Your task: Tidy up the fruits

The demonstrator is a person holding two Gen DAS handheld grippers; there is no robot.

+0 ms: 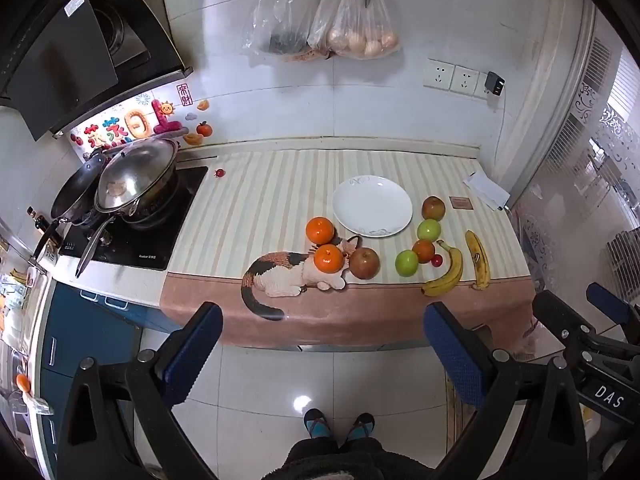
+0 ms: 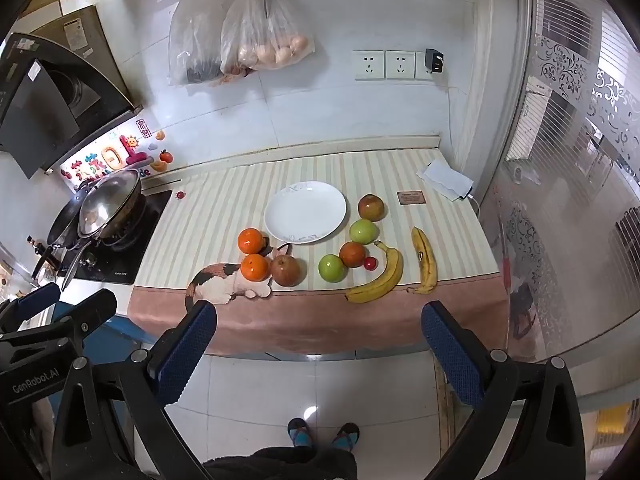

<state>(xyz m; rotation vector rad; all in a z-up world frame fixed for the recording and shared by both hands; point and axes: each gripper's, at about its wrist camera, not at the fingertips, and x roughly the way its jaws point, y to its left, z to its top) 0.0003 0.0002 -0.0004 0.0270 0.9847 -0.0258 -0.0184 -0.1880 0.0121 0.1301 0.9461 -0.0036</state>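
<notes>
I judge nothing is started: my left gripper [image 1: 322,346] and right gripper [image 2: 318,342] both hang spread wide and empty off the counter's front edge, while the white plate [image 2: 305,212] sits bare with 2 bananas [image 2: 380,276], oranges [image 2: 249,240] and apples [image 2: 363,231] scattered beside it. Next I need to reach in and close on 1 fruit. Only the left view shows more of the stove's pans [image 1: 136,178].
</notes>
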